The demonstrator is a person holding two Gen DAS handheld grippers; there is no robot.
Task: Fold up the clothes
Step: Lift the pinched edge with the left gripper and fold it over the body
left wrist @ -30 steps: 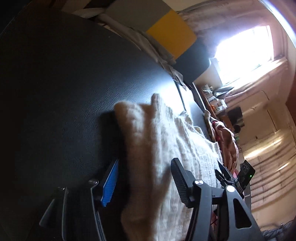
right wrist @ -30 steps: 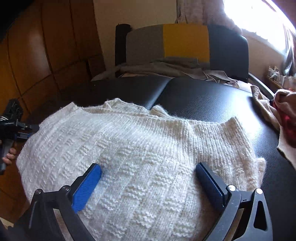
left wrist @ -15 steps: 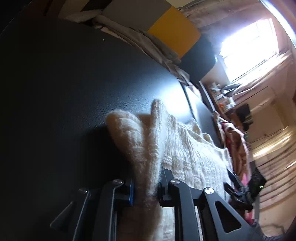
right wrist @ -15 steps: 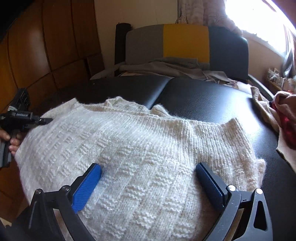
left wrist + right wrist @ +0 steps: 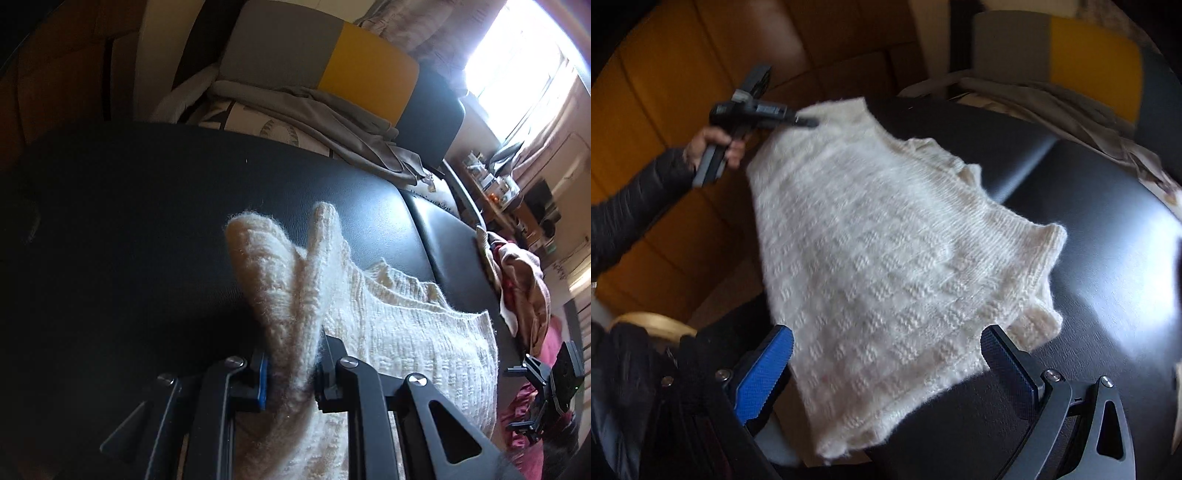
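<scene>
Over the black desk [image 5: 1089, 229], our left tongs [image 5: 291, 369] pinch the cream sweater [image 5: 886, 251] while the right tongs [image 5: 886, 365] gape empty; its unheld side may sag and skew our fold.

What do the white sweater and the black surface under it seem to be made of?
White sweater: probably wool or acrylic knit; raised stitch blocks and fuzzy edges show. Black surface: likely leather or vinyl padding; it has a fine grain, a soft sheen and a seam.

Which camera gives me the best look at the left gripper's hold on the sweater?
The left wrist view: the left gripper is shut on a bunched edge of the white sweater close up. The right wrist view shows that gripper small and blurred at the sweater's far corner.
</scene>
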